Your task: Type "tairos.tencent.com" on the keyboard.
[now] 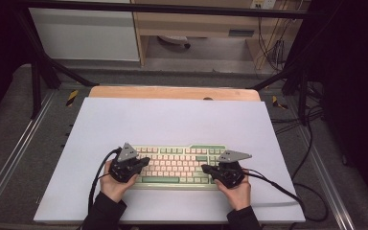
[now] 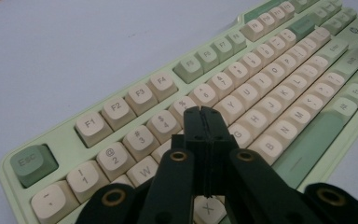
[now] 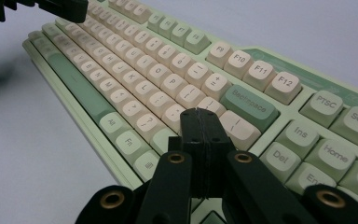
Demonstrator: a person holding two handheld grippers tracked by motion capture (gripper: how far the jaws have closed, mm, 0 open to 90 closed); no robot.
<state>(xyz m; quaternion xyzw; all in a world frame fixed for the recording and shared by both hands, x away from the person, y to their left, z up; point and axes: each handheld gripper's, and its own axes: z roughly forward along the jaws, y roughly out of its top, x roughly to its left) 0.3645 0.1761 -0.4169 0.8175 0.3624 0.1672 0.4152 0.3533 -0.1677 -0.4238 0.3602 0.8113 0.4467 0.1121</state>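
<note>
Keyboard sits near-centre on the white mat, long axis left-right, spacebar edge toward the person. Left gripper hovers over its left end, around R/F by the left gripper view; right gripper is over the right end near Enter. Both jaw pairs pressed together, pinching nothing. Tips point inward at each other, each nearest its own half.

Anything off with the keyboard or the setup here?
Nothing stands out. The keyboard lies square on the white mat, with no gaps among the keys in sight. Left gripper and right gripper are shut and empty over it.
</note>
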